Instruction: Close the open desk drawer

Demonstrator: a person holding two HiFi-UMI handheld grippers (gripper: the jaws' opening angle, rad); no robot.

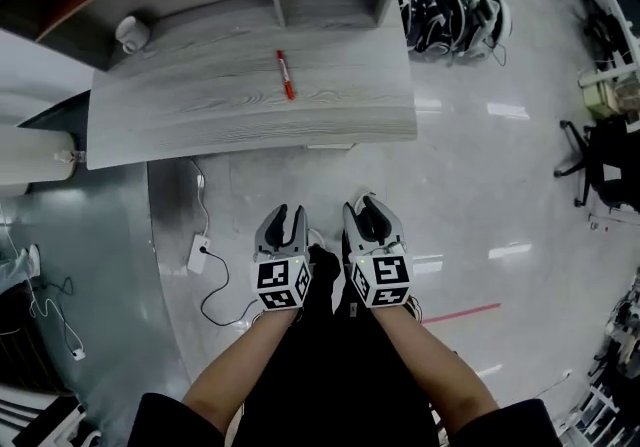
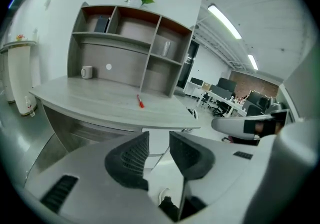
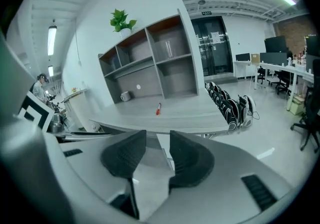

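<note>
Jaws of the left gripper (image 1: 285, 219) stand slightly apart and hold nothing; it hangs low above the floor (image 1: 470, 195), well apart from the desk (image 1: 230, 105); the right gripper (image 1: 362, 205) just beside it is the same, jaws a little spread and empty. I judge the closing is not yet begun; to do it well, one gripper should go forward to the drawer (image 1: 330, 146), meet its front flat and near the middle, then push straight toward the desk, so it does not twist. The drawer sits under the desk's front edge, a little right of the red pen (image 1: 285, 74); only a thin pale strip shows, so it seems open a little; no handle can be made out.
</note>
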